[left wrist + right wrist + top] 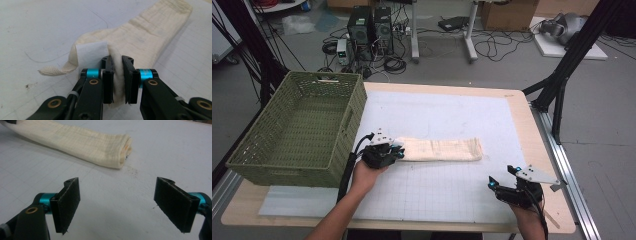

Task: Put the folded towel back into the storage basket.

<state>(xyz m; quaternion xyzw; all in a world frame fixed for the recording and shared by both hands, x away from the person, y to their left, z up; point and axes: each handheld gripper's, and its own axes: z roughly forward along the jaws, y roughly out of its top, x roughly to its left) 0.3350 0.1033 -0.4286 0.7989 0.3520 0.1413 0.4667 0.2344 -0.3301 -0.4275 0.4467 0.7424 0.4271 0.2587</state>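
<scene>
Pinching cream cloth (140, 37) end, left hand-held gripper (117, 75); right hand-held gripper (122, 205) agape.

High view: above my side, facing forward and down over the whole table (522, 107).
Left gripper view: along my jaws, very near the cream cloth (150, 32).
Right gripper view: low over the mat, cloth farther off.
Shared: that cloth.

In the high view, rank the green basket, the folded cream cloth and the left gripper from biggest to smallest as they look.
1. Green wicker basket, largest by far.
2. Folded cream cloth, a long narrow strip.
3. Left gripper, shut on the cloth's end, smallest.

The gripper sits slightly nearer the camera than the cloth, yet looks smaller, so the order holds.
</scene>
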